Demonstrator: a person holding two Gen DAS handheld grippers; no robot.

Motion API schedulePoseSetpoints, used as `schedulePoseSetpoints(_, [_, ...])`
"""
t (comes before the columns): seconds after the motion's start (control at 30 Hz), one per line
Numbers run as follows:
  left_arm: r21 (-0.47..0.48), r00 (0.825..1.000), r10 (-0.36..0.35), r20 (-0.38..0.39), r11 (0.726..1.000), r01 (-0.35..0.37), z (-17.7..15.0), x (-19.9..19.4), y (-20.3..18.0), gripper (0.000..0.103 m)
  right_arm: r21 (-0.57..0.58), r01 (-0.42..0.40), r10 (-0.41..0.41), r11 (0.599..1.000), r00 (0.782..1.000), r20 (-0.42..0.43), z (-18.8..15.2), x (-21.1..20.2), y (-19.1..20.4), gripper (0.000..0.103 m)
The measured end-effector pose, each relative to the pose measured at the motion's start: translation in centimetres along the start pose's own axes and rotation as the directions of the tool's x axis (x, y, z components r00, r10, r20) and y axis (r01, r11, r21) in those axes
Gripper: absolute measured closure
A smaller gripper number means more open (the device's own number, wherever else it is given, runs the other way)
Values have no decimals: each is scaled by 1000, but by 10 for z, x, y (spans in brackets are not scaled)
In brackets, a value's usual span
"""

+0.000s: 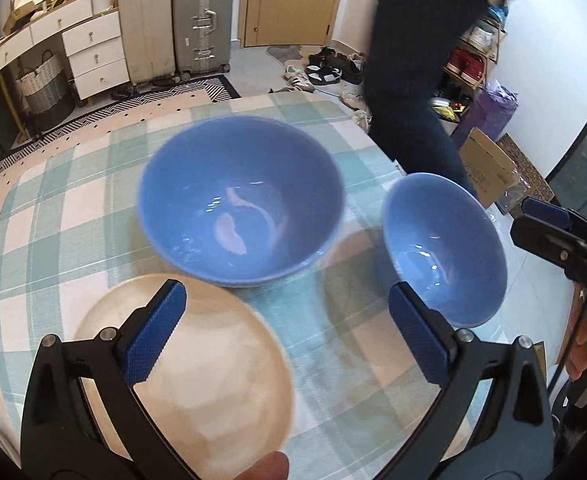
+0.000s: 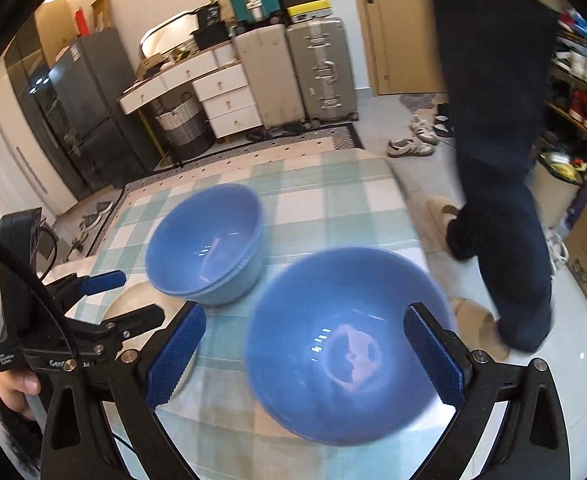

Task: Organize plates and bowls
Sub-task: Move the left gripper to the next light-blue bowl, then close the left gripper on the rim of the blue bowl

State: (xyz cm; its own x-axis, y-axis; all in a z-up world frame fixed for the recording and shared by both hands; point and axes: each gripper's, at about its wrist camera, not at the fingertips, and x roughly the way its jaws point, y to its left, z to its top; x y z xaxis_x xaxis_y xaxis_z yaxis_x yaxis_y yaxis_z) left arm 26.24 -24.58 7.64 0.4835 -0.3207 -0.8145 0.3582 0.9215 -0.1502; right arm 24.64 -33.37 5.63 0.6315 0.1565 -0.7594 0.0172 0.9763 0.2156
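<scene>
On the checked tablecloth (image 1: 73,184), largest first: the beige plate (image 1: 197,380) lies at seven o'clock in the left wrist view, the stacked blue bowls (image 1: 237,200) at centre, and the single blue bowl (image 1: 445,248) at three o'clock. That single bowl sits near the table's edge, so a careless nudge from a finger could, I judge, tip it off. The left gripper (image 1: 289,336) hangs spread wide over the plate's rim, holding nothing. The right gripper (image 2: 305,356) is equally wide, straddling the single bowl without visibly touching it.
</scene>
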Motion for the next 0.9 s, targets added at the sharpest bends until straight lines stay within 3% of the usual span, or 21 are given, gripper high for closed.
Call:
schedulePoseSetpoints(0.37, [38,999,-37,-34,999,39,-2,27,-64,3,84,41,-40,996,999,-17,-22,-17,-62,2])
schedulePoseSetpoints(0.57, [60,994,-96,-59,993,99,-2,44,-84,18,125,43,-38,991,999,-36,-35,-13,-90,2])
schedulePoseSetpoints(0.6, [63,992,-105,-65,992,109,-3,47,-87,25,133,39,-34,990,999,-42,-37,-11,-95,2])
schedulePoseSetpoints(0.73, [76,993,-92,-74,992,97,-3,56,-97,37,146,34,-26,989,998,-55,-43,-1,-103,3])
schedulePoseSetpoints(0.9, [70,992,-81,-92,994,88,-1,69,-104,45,128,31,-21,991,997,-80,-46,16,-101,16])
